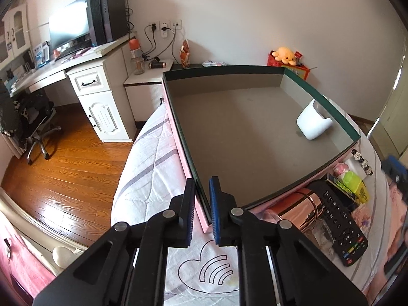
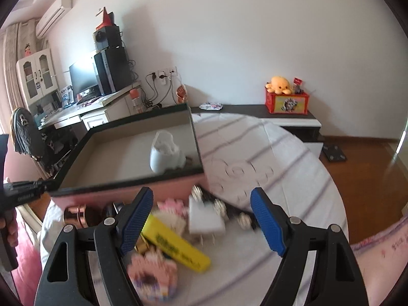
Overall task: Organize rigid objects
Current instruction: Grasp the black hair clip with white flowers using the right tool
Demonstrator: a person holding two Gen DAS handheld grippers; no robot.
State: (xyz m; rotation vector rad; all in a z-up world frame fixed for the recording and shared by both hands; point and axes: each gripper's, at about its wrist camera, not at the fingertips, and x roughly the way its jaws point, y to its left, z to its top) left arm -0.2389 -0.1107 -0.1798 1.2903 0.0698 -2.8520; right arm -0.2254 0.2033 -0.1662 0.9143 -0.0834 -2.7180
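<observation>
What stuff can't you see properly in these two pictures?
- Pile of small things by the yellow box, right wrist view: blurred, so most cannot be named.
- Remote control, left wrist view: button labels too small to read.
- Box wall between the left gripper fingers: the fingers hide where the pads touch.
- White cup, both views: what is inside is hidden.
</observation>
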